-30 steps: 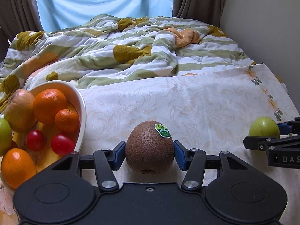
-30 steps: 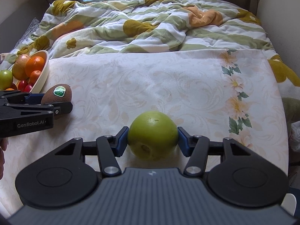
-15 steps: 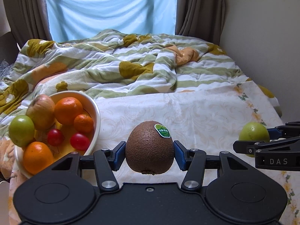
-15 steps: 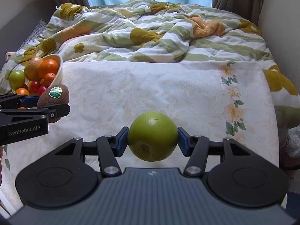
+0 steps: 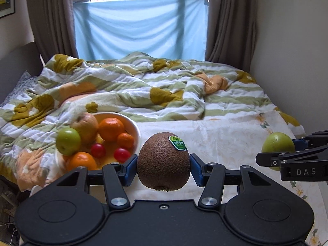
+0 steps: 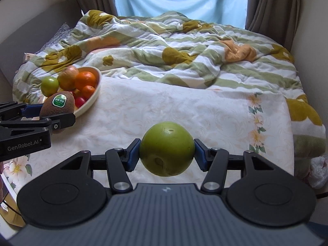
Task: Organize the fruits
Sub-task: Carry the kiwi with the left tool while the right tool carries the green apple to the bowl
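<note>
My left gripper (image 5: 163, 166) is shut on a brown kiwi (image 5: 163, 162) with a green sticker, held in the air above the cream cloth. My right gripper (image 6: 167, 152) is shut on a round green fruit (image 6: 167, 148), also lifted. Each shows in the other view: the green fruit (image 5: 277, 142) at the right, the kiwi (image 6: 57, 104) at the left. A white bowl (image 5: 137, 130) at the left holds oranges, an apple, a green fruit and red tomatoes. It also shows in the right wrist view (image 6: 96, 94), just beyond the kiwi.
A cream floral cloth (image 6: 174, 106) covers the bed's near part. A rumpled green, white and yellow blanket (image 5: 143, 88) lies behind it. A wall (image 5: 293, 41) stands close on the right, with curtains and a window at the back.
Both grippers have risen and pulled back from the cloth with their fruits. The bowl and bed now sit lower and farther in both views, and the window shows.
</note>
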### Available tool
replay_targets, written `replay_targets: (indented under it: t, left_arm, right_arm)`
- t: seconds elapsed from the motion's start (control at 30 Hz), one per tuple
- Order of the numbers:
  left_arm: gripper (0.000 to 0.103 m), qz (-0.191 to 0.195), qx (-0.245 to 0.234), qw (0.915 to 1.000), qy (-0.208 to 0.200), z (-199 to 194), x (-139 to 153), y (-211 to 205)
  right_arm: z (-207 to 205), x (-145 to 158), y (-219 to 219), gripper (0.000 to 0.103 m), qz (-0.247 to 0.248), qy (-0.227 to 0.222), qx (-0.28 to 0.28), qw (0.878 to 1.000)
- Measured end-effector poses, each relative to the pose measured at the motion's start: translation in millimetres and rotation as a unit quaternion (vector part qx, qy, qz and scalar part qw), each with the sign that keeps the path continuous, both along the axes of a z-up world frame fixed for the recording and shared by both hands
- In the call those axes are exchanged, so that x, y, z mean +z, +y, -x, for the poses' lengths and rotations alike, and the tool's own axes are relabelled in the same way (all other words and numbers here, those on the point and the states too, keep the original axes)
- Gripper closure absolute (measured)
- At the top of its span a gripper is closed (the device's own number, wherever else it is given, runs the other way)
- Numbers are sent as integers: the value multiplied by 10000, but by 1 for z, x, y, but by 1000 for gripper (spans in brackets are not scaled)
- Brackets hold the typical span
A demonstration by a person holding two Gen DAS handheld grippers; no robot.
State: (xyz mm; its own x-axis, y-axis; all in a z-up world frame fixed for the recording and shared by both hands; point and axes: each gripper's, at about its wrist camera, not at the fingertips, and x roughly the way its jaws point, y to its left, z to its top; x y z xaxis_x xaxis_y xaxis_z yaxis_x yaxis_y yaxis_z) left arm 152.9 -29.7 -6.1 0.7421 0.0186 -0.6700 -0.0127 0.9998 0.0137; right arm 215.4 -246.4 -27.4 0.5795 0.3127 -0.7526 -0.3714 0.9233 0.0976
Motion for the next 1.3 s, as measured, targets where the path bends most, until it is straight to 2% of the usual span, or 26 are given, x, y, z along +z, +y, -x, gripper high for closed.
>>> replay_targets:
  t: [0.2,0.37,0.77,1.03,1.3]
  left_arm:
    - [45,-22,241,9996,-170,0,21,28]
    - [45,-87,309,9994,-153,-12,23,55]
    - [45,-253,54,9990,351,-70,-17,104]
    - [45,-391,-243,9968,650,-91,-50,108]
    - [45,-562,-478,9943,772,-93,-63,102]
  right_arm:
    - [8,21,23,33,-88,-175,237,9995]
    - [2,28,48,33,-151,-230,331,9991]
    - [-46,20,114,33,-236,-62,238,9994]
    - [-74,4,139,33,-158,153,174,9996]
    - [-87,-6,147,33,-53,269,132,9995]
